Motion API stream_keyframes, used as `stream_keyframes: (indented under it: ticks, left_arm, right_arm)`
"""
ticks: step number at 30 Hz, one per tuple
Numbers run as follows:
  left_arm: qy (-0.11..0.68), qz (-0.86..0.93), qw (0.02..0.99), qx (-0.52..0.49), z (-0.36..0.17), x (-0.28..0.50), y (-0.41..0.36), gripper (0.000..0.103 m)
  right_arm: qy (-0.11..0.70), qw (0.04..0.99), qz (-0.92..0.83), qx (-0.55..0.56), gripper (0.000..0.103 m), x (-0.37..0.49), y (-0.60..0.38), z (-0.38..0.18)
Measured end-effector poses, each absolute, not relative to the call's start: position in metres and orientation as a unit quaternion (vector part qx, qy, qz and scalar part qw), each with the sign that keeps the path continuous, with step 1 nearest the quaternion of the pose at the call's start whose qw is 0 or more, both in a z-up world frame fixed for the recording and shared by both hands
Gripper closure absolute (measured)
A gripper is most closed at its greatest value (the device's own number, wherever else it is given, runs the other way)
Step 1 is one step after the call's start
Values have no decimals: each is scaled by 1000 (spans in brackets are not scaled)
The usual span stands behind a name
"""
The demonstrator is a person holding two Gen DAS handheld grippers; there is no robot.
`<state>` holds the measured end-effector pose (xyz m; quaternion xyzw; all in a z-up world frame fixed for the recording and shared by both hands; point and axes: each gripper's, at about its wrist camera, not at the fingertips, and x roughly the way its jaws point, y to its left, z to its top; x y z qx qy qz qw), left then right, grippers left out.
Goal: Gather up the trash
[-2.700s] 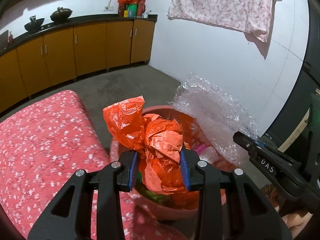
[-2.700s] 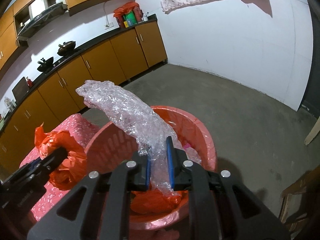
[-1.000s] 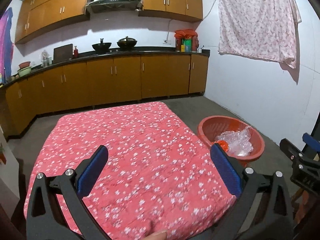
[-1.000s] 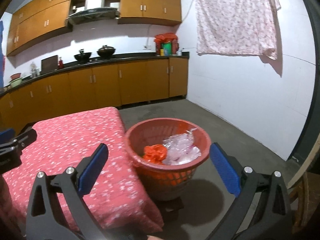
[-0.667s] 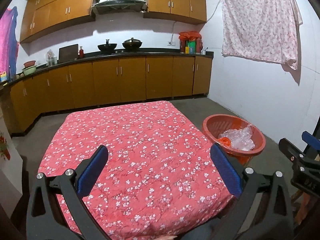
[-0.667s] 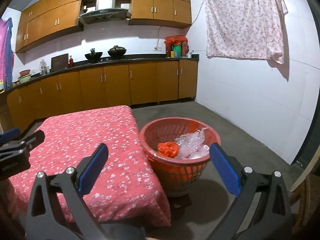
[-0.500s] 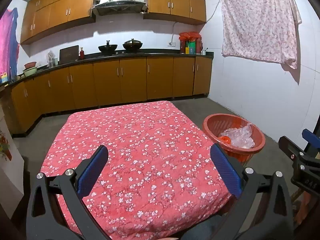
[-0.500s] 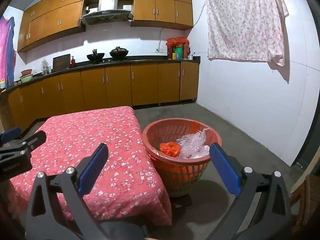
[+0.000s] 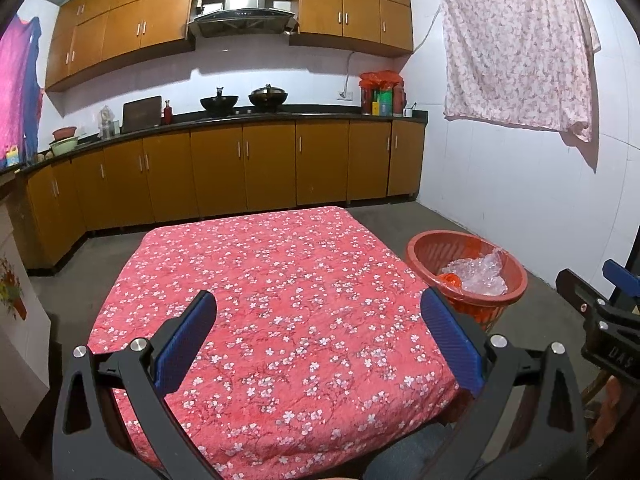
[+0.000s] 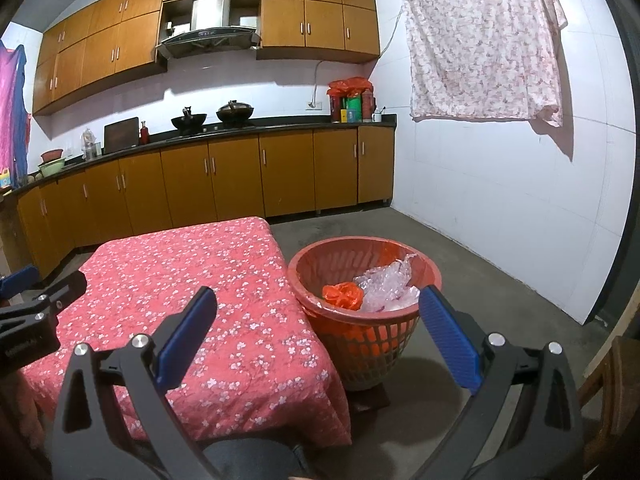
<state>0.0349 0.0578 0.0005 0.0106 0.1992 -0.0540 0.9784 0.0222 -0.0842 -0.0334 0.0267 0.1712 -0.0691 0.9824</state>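
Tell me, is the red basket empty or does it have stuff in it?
Not empty. The red basket holds a crumpled orange bag and clear bubble wrap, both lying below its rim.

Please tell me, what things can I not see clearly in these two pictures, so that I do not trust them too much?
- Basket bottom: right wrist view, orange bag and bubble wrap cover anything beneath.
- Table near edge: left wrist view, left gripper blocks it.
- Right gripper: cut off by the frame edge in the left wrist view.
- Counter items: too small to identify.
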Motion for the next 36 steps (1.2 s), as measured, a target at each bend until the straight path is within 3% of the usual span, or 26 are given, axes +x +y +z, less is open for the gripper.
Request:
stream_keyframes:
  ticks: [36]
  left_arm:
    - [205, -61, 977, 7, 1, 33, 56, 2]
  right_arm:
    - [175, 981, -79, 23, 4, 17, -85, -38]
